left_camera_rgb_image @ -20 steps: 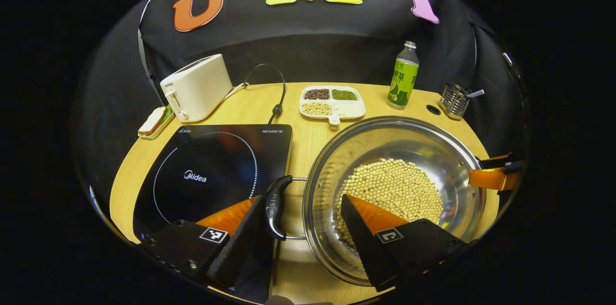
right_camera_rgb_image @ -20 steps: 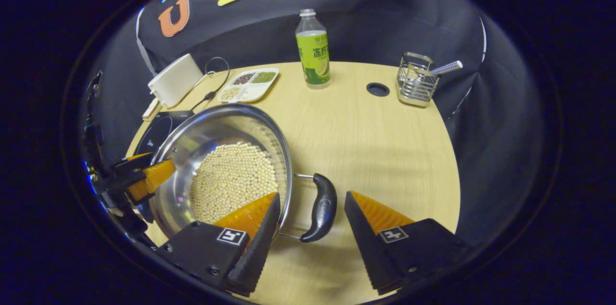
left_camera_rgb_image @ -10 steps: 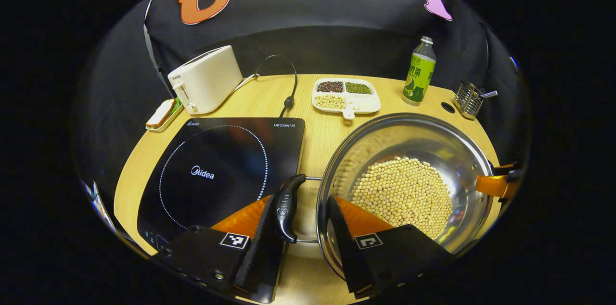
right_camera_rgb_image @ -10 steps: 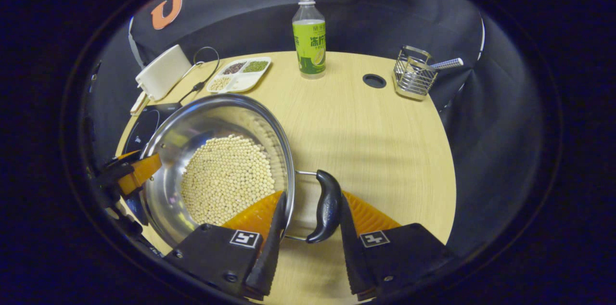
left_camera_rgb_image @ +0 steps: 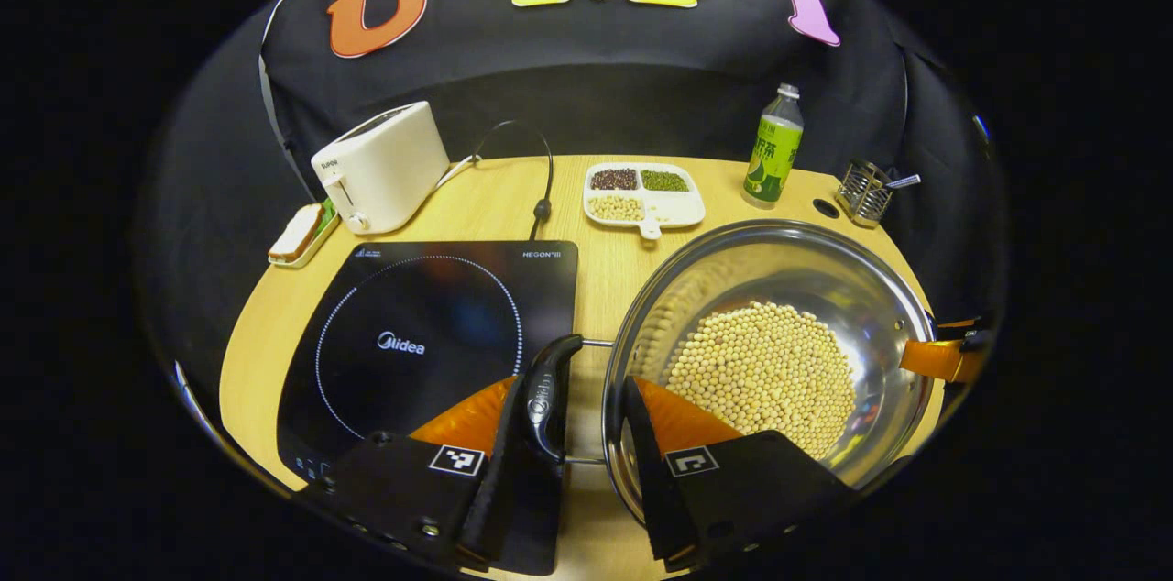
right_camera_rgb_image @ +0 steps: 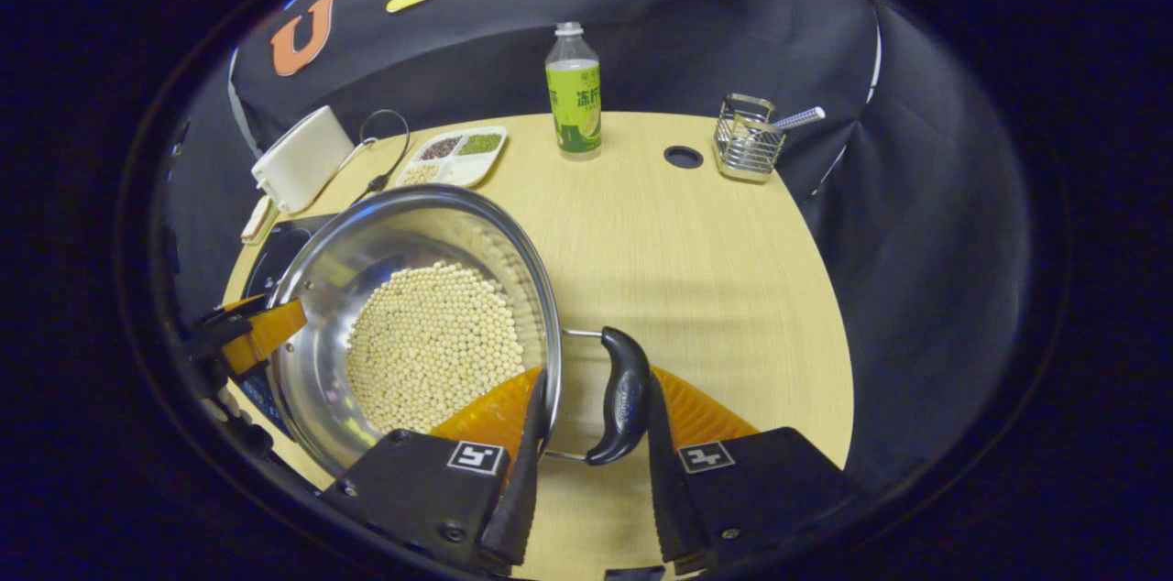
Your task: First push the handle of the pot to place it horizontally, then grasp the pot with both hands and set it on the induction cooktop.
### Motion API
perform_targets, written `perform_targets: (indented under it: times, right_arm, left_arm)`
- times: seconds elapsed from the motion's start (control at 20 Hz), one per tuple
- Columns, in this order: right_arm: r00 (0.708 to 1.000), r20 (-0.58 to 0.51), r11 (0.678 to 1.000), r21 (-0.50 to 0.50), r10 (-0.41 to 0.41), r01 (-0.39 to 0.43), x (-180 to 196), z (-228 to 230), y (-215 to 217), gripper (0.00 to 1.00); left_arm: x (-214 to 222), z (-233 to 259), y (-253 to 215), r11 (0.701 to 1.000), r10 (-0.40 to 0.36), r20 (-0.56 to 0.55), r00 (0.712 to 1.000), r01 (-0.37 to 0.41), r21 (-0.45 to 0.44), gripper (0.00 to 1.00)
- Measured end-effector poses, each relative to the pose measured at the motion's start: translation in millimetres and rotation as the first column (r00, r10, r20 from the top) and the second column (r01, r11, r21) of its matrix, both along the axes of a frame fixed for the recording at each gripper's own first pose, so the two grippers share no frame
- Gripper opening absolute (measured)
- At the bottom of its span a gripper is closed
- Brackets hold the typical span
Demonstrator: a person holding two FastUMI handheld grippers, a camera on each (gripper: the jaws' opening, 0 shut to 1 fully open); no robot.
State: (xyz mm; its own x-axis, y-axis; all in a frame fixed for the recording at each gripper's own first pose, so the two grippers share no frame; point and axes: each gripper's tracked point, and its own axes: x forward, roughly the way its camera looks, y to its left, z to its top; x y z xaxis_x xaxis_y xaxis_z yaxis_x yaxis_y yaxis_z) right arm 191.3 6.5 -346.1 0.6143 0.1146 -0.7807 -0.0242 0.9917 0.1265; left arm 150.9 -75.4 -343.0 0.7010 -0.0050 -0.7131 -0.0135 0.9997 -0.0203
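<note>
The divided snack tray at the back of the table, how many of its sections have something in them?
3 of the tray's compartments: dark grains back left, green beans back right, pale beans front left. The front right one looks empty.

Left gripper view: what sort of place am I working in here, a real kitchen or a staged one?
Probably a staged kitchen tabletop, not a real kitchen: an induction cooktop, a toaster and a steel pot of beans sit on one round wooden table with black cloth draped behind it.
</note>
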Motion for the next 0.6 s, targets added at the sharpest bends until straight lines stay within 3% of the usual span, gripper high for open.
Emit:
perform_targets:
  times: [0.6]
  right_arm:
    - [0.999, 0.031, 1.000, 0.024, 0.008, -0.009, -33.7, 34.3, 126.9, 0.53]
  left_arm:
    - [-29.1, 26.2, 124.8, 1.000, 0.002, 0.030, 1.000, -0.003, 0.026, 0.57]
